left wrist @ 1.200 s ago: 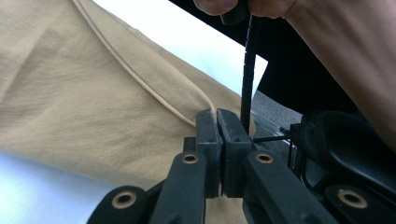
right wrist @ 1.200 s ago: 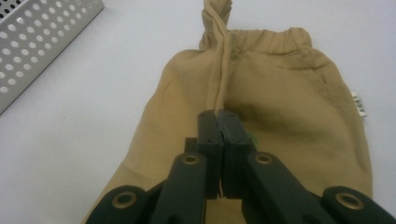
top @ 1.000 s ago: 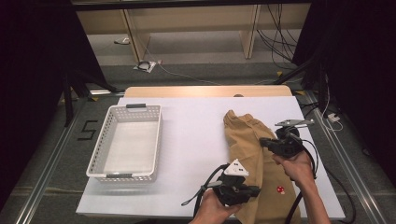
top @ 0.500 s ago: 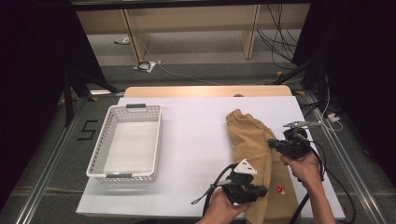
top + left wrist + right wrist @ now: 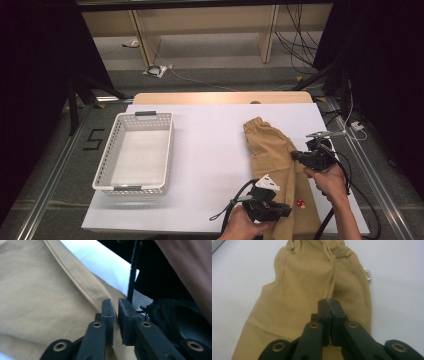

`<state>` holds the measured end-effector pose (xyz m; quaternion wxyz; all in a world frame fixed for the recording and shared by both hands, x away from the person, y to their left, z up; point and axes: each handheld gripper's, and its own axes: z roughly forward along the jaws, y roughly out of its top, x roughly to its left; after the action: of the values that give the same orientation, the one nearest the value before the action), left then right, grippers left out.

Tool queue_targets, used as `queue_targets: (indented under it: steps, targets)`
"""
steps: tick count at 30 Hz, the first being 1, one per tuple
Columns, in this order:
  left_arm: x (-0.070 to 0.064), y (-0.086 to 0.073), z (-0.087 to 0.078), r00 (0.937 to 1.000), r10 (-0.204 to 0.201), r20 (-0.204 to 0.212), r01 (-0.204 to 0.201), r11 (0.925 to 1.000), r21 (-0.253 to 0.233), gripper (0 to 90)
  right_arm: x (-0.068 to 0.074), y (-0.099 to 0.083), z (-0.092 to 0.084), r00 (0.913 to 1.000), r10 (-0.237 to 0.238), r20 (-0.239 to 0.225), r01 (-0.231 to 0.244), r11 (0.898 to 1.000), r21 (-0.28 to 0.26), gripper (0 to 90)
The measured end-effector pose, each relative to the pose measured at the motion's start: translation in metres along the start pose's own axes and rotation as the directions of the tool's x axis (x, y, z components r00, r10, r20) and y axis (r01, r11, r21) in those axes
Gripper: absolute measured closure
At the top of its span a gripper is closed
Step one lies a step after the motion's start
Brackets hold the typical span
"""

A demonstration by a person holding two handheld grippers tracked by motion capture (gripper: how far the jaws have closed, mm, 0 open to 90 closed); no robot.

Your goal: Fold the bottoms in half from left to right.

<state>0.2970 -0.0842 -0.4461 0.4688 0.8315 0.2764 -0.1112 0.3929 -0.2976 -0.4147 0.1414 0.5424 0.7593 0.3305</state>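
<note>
Tan trousers (image 5: pixel 280 170) flat at right — left gripper (image 5: pixel 116 305) just parting, nothing between; right gripper (image 5: pixel 329 302) closed, apparently empty. Best released gently, keeping fabric smooth.

your left gripper (image 5: pixel 280 209) is black, with a grey three-cornered plate on top and a black cable looping off it. your right gripper (image 5: pixel 296 156) is black too, with a flat grey plate and a trailing black cable. both have blocky black jaws with brass-ringed holes, and your forearms are bare, no sleeves.
</note>
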Motion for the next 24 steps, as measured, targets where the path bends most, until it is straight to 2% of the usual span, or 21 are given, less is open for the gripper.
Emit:
queue_targets:
  steps: [6, 11, 15, 17, 21, 24]
  targets:
    - [0.010, 0.001, -0.013, 1.0000, -0.002, -0.001, 0.002, 0.9998, -0.021, 73.8, -0.006, -0.002, 0.000, 0.9999, 0.016, 0.001, -0.016, 1.000, 0.004, 89.2]
    - [0.028, 0.000, -0.030, 0.9977, -0.014, -0.067, 0.011, 0.9992, -0.037, 65.9, -0.009, -0.003, 0.001, 0.9998, 0.017, 0.003, -0.017, 1.000, 0.008, 89.2]
    - [0.045, -0.002, -0.043, 0.9888, -0.050, -0.141, 0.045, 0.9983, -0.036, 53.0, -0.011, -0.003, 0.000, 0.9998, 0.017, 0.007, -0.017, 1.000, 0.004, 89.1]
    - [0.052, -0.003, -0.046, 0.9799, -0.058, -0.191, 0.054, 0.9981, -0.029, 44.9, -0.013, -0.004, 0.000, 0.9998, 0.014, 0.013, -0.014, 1.000, 0.006, 89.1]
    - [0.062, -0.005, -0.051, 0.9705, -0.091, -0.223, 0.082, 0.9955, -0.048, 35.4, -0.017, -0.006, 0.001, 0.9996, 0.021, 0.018, -0.022, 1.000, 0.010, 89.0]
    - [0.066, -0.005, -0.052, 0.9653, -0.100, -0.241, 0.091, 0.9947, -0.049, 30.5, -0.020, -0.007, 0.002, 0.9993, 0.029, 0.025, -0.029, 0.999, 0.012, 89.0]
